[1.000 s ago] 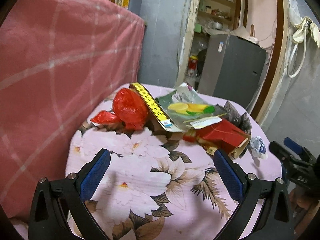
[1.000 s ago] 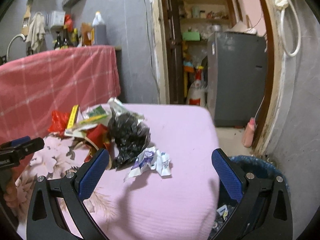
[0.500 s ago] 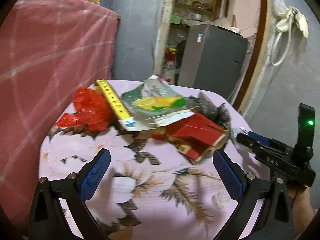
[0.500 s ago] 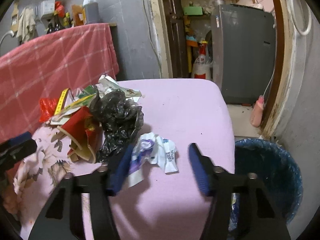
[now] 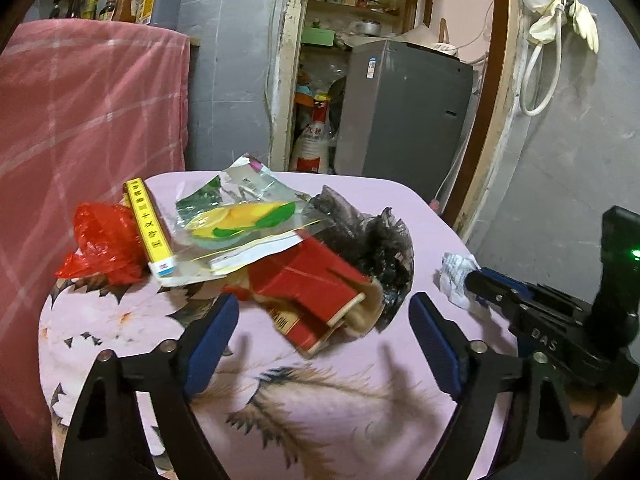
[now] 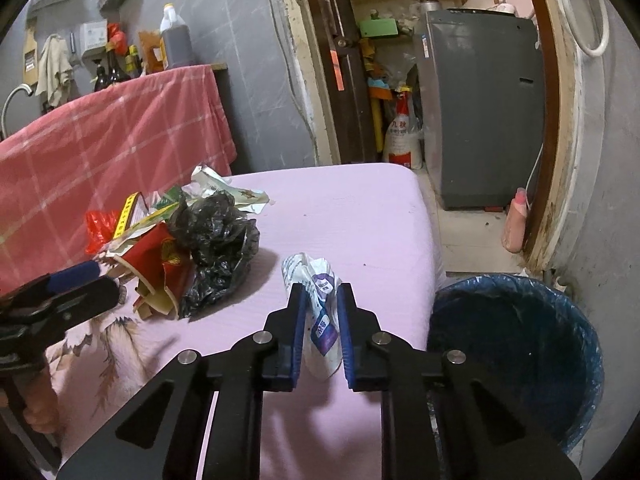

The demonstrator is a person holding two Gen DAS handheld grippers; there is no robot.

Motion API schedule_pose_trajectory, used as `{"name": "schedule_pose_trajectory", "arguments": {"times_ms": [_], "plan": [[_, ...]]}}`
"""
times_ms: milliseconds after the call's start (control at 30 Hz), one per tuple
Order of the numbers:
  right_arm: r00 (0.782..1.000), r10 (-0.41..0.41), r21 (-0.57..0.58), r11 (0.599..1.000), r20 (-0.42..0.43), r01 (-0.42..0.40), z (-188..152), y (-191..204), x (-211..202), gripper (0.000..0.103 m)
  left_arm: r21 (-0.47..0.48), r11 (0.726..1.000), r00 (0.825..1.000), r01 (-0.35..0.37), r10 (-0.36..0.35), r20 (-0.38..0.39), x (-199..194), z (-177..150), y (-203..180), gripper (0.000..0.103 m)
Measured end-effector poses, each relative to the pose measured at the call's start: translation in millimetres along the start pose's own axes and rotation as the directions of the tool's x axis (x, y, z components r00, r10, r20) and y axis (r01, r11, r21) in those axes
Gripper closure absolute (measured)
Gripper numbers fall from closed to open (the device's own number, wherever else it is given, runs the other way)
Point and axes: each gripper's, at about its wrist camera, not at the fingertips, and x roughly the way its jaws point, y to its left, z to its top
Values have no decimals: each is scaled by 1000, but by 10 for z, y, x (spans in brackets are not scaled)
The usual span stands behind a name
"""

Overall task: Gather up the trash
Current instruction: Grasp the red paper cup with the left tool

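Right gripper (image 6: 322, 320): fingers clenched on a crumpled white wrapper (image 6: 320, 308) with purple print, at lower centre of the right wrist view. The wrapper stands between the blue pads, over the pink cloth of the bench (image 6: 360, 216). In the left wrist view the same wrapper (image 5: 454, 276) shows at the right edge, at the tips of the right gripper (image 5: 480, 280).

Left gripper (image 5: 324, 328): fingers released, spread wide, nothing between them. It sits low in the left wrist view, just before a red carton (image 5: 312, 292) that lies open on the bench (image 5: 320, 392).

Remaining trash, centre of the left wrist view: a black bag (image 5: 372, 240) touching the carton's far side; a clear packet (image 5: 244, 220) with yellow and green print overlapping the carton; a yellow box (image 5: 148, 228) beside it; a red bag (image 5: 104, 244) at far left.

A blue-lined bin (image 6: 516, 352) stands on the floor at lower right of the right wrist view, just beside the bench edge.
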Motion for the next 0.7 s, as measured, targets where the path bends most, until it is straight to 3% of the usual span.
{"name": "schedule_pose_trajectory", "arguments": {"times_ms": [367,567,700], "plan": [[1000,13,33,999,13,-13,10,-78,-41,91,-8,988,988,-152,152,9,107,24,-106,54],[1000,17,9,1000,4,-17,-12,-36,-29,91,-60,988,990,-144,143,-16,103,2,16,80],[1000,16,-5,1000,0,-16,-17,-3,-25,91,-99,986,991,-131,130,-20,47,-21,92,86]]}}
